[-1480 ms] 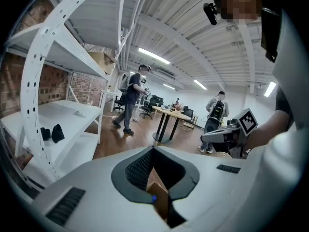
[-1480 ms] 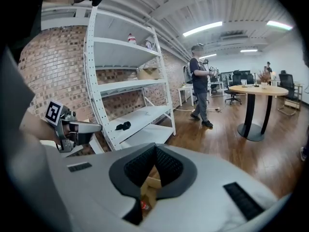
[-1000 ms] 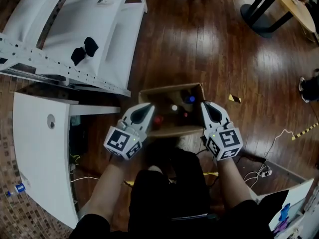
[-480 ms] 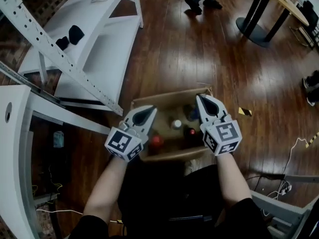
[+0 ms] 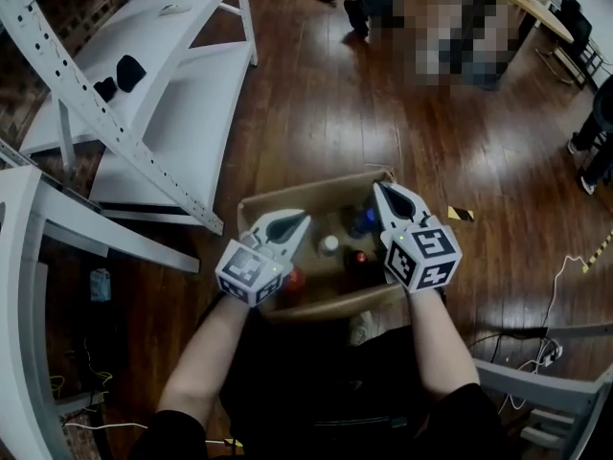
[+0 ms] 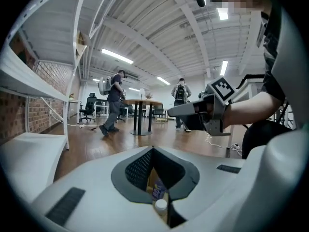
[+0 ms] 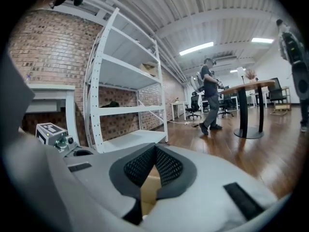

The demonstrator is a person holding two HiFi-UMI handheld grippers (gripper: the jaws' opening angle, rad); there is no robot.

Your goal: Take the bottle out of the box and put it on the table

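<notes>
A person's two forearms (image 5: 206,353) reach forward to an open cardboard box (image 5: 306,192), which shows just below centre from above, with dark wood floor (image 5: 383,113) around it. The left gripper (image 5: 304,217) lies over the box's 9 o'clock side, its tip pointing toward 1 o'clock above the inside. Its jaws are closed tip to tip and grip nothing. Its own camera looks through the slot behind the tips into the box, onto a white-capped bottle (image 5: 329,244). The right gripper (image 5: 376,187) lies along the box's 3 o'clock side, its tip at the far corner near 1 o'clock. Its jaws are also closed together. Only cardboard shows through the slot behind them, and I cannot tell whether the tips touch the box wall.

All the bottles are inside the box. The white-capped bottle is near the middle. A blue-topped bottle (image 5: 362,220) is at its 1 o'clock, close beside the right gripper. A red-capped bottle (image 5: 361,255) is at its 4 o'clock. A red bottle (image 5: 294,278) is at its 8 o'clock, partly under the left gripper.

From the box, white shelving (image 5: 163,113) stands at 10 o'clock. The white table (image 5: 19,257) is at 9 o'clock, well apart from the box, at the left edge. A scrap of yellow-and-black tape (image 5: 460,214) lies on the floor at 3 o'clock. The gripper views show people walking by a round table (image 6: 140,102) across the room.
</notes>
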